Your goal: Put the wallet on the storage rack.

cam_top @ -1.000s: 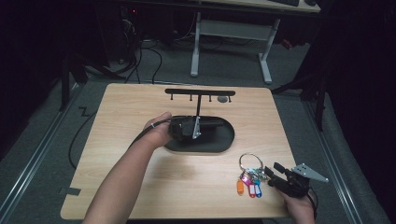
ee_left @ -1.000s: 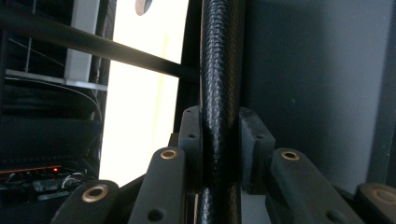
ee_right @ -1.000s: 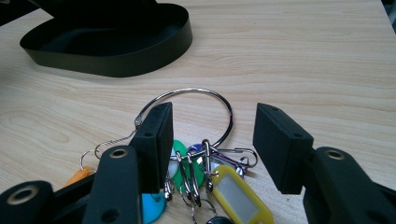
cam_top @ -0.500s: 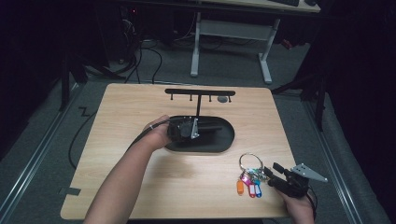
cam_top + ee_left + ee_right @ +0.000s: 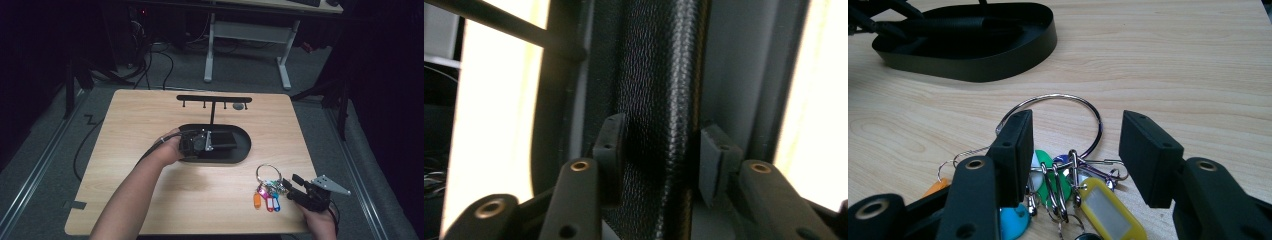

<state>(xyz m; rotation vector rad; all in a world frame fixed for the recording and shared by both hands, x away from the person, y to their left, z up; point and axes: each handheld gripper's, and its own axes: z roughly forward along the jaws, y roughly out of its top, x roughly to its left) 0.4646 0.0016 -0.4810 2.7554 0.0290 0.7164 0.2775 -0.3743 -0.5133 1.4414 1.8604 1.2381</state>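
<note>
Now left gripper [image 5: 654, 165] clamping pebbled black tray rim [image 5: 659, 90], right gripper [image 5: 1075, 155] fingers apart over steel key ring [image 5: 1050, 122]

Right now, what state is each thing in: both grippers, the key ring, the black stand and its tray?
Left gripper: shut on the tray's raised black ridge.
Right gripper: open, jaws either side of the key bunch.
Key ring: flat on the table, tags attached, not gripped.
Stand: upright, hooks seemingly bare.
Tray: flat on the table.

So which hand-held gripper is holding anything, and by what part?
The left hand-held gripper pinches the black stand's base rim. The right is open over the key ring.
</note>
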